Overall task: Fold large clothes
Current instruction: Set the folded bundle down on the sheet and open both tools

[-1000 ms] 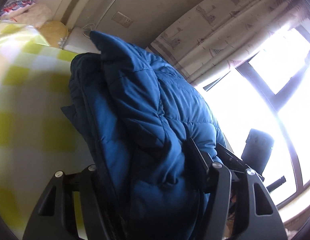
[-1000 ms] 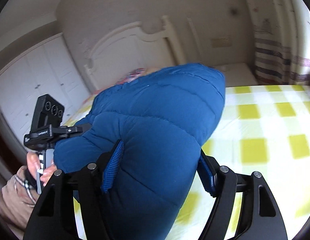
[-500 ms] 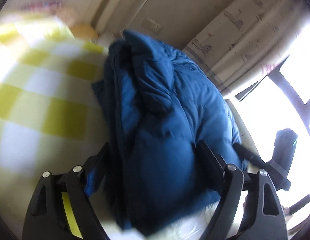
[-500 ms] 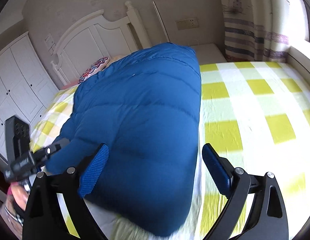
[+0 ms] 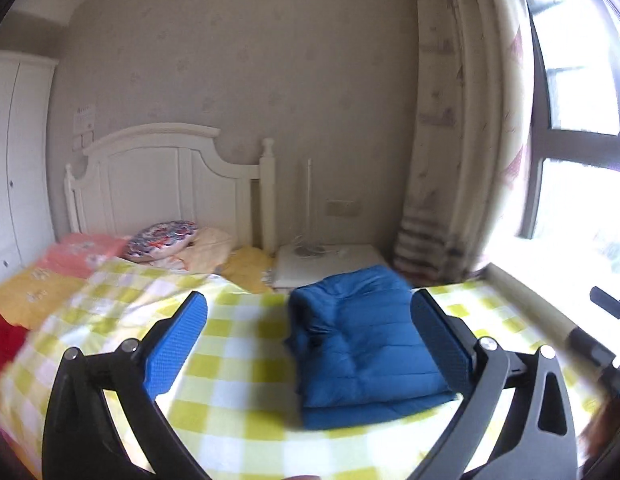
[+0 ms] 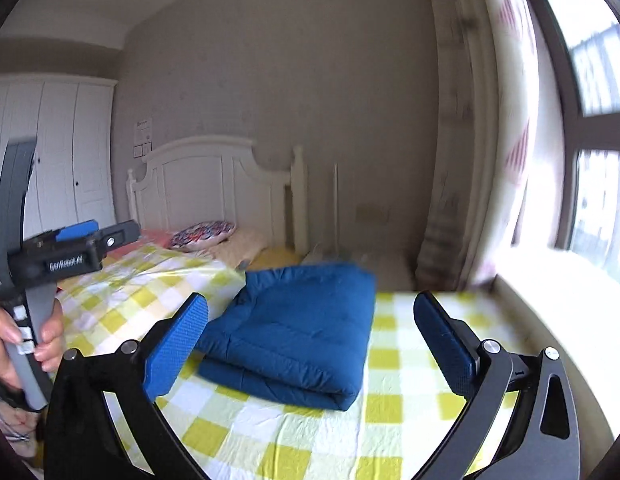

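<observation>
A: What lies on the bed (image 6: pixel 390 360)?

B: A blue padded jacket (image 6: pixel 297 328), folded into a thick flat bundle on the yellow-and-white checked cover, its rounded fold toward the camera.

A: And the right tongs (image 6: pixel 310 344)?

B: Spread wide, their jaws having just been opening. The blue pads (image 6: pixel 175 348) stand off either side of the jacket, clear of it, nothing pinched between them.

A: Anything at the left edge?

B: A hand (image 6: pixel 17 344) holds the handle of the left tongs (image 6: pixel 85 236), near the bed's side and apart from the jacket. I can't tell how their jaws stand.

A: Farther back?

B: A white headboard (image 6: pixel 213 188), a patterned cushion (image 6: pixel 203 232) below it, a wardrobe (image 6: pixel 69 152) at left, a curtain (image 6: pixel 490 160) beside the bright window.
</observation>
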Demonstrator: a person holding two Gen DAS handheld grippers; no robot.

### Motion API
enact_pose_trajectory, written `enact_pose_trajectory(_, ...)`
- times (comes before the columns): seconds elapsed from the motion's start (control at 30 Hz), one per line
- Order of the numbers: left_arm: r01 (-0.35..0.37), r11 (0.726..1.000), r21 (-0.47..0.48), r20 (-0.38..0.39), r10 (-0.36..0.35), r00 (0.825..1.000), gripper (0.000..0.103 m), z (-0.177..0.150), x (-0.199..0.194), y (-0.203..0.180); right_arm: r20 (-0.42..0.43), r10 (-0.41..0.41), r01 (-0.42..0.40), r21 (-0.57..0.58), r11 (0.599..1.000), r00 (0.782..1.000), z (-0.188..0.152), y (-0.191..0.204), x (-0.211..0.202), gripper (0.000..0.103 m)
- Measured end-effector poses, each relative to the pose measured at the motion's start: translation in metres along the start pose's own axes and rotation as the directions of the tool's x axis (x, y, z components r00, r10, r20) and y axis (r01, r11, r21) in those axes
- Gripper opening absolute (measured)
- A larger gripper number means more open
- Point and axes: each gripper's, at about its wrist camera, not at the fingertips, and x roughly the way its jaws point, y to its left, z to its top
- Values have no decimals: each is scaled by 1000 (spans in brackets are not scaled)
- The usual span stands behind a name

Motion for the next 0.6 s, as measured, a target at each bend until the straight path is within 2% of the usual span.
enact_pose_trajectory(0.07, -22, 1000, -19, -6, 22, 1000, 101, -7, -8, -9, -10, -14, 14, -5, 1000, 1000, -5, 7, -2, 99)
enact_pose_trajectory(0.13, -76, 997, -33, -1, 76, 997, 101, -20, -15, -15, -43, -29, 29, 3, 1000, 999, -13, 12, 5, 99)
enact_pose_trajectory(0.23, -97, 995, -11, 3, 97, 995, 101, -36, -25, -26, -102, -32, 32, -2, 999, 994, -24, 16, 20, 99)
enact_pose_trajectory(0.33, -100, 995, 26, -25, 101, 995, 101, -49, -19, -30, -146, -26, 30, 27, 999, 989, -30, 13, 30, 99)
enact_pose_trajectory(0.6, -82, 996, 20, -46, 83, 995, 101, -60, -7, -26, -151, -15, 20, 28, 999, 988, -32, 24, 26, 99)
